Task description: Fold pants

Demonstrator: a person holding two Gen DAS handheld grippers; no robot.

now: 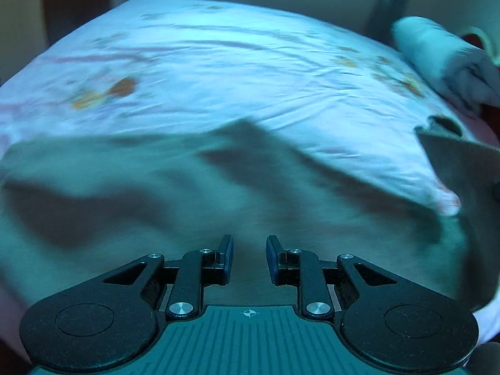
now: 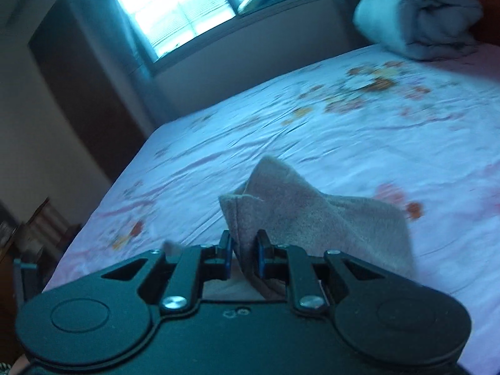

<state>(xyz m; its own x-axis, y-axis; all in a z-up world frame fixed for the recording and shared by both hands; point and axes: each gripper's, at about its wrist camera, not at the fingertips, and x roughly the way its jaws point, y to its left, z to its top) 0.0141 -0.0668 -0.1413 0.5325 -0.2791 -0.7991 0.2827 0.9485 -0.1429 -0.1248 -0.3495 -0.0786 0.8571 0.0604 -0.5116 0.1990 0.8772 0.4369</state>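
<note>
My right gripper (image 2: 244, 251) pinches a hem of the tan pants (image 1: 187, 193), lifted off the floral bedsheet (image 1: 218, 72). My left gripper (image 1: 249, 259) hovers over them with jaws apart, empty. Fold barely begun, I judge; the cloth lies rumpled.

**Bed with floral sheet, pants and a rolled blanket**

The bed (image 1: 237, 72) is covered by a pale, wrinkled sheet (image 2: 359, 143) printed with orange and pink flowers. Grey-beige pants (image 1: 162, 193) lie spread along its near edge, rumpled into folds. A rolled blanket (image 2: 418, 15) sits at the far right corner.
</note>
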